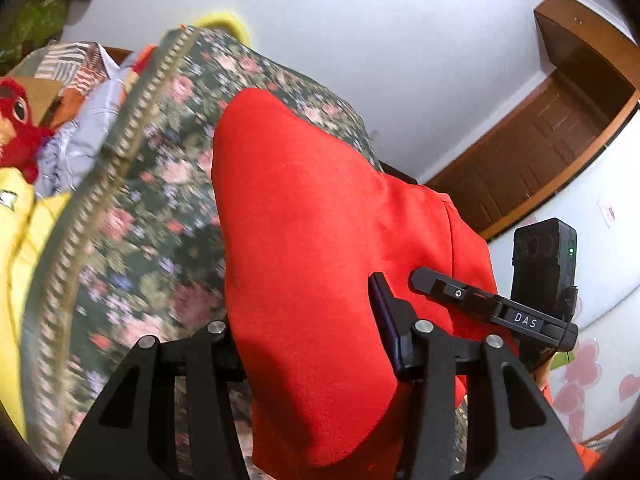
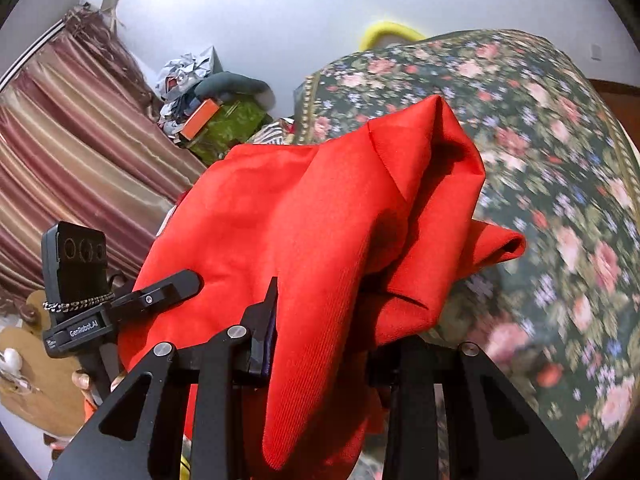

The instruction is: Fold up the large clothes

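My left gripper clamps a thick bunch of the red garment between half-closed jaws; my right gripper pinches a thinner bunch of the same cloth, jaws narrower. I hold both high so it hangs free over the floral bedspread, probably to let it drape straight for folding. The other gripper's camera shows alongside.

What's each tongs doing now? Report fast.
Left tongs: closed on the red cloth.
Right tongs: closed on the red cloth.
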`<state>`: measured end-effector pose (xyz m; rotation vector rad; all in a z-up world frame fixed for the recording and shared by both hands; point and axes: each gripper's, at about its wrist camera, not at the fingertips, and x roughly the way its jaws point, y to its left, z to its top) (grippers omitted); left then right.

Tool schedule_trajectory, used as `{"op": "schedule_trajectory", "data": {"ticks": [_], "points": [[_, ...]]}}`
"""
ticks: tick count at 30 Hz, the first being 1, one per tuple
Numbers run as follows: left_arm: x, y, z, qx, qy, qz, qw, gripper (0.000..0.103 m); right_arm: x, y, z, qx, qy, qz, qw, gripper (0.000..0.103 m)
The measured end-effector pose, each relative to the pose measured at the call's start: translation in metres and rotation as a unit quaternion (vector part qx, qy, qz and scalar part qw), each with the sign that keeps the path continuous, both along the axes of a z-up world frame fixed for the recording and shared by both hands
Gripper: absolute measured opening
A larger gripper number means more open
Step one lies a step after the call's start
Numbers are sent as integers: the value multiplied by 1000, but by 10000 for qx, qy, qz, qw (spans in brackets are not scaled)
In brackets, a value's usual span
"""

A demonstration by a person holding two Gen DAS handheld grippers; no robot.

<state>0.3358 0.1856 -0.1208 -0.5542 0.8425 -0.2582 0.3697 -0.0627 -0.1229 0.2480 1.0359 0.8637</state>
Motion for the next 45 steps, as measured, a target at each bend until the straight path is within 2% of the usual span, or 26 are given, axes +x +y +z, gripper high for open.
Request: {"op": "schedule_trajectory", "data": {"ticks": [5, 10, 16, 19, 22, 24, 27, 32, 34, 36, 37, 39, 41, 45], "points": [[12, 43, -5, 113, 26, 192, 9997, 49, 17, 45, -7, -100, -21, 210, 9997, 28], [29, 77, -28, 218, 320, 336, 9987, 49, 35, 85, -35, -301, 110, 337, 9989, 28], [64, 112, -79, 465, 794, 610, 9939, 49, 65, 125, -90, -583, 613, 281, 9960, 28], [78, 125, -114, 584, 1120, 763, 9891, 49, 75, 133, -118, -745, 816, 227, 9936, 28], [83, 137, -148, 532, 1476, 842, 9840, 51, 74, 136, -138, -858, 942, 258, 9915, 29], [76, 144, -161, 374, 1411, 889, 9853, 54, 67, 133, -139, -905, 804, 338, 9921, 32], [65, 149, -162, 301, 1355, 952, 9857, 57, 58, 129, -136, -1200, 465, 540, 9902, 37], [51, 129, -144, 964, 1411, 996, 9802, 65, 52, 113, -134, -1380, 503, 474, 9880, 39], [44, 119, -136, 1254, 1362, 934, 9783, 74, 46, 107, -130, -1503, 526, 437, 9863, 40], [34, 110, -130, 1474, 1365, 885, 9756, 84, 42, 106, -130, -1661, 625, 390, 9834, 56], [31, 106, -129, 1525, 1393, 866, 9746, 89, 38, 106, -132, -1754, 706, 369, 9813, 60], [20, 99, -131, 1672, 1469, 813, 9715, 90, 31, 105, -132, -1757, 719, 473, 9807, 63], [11, 95, -134, 1759, 1432, 820, 9705, 91, 20, 102, -129, -1882, 480, 603, 9791, 63], [-10, 96, -145, 1596, 1487, 1025, 9705, 92, 0, 98, -125, -2229, -57, 738, 9720, 63]]}}
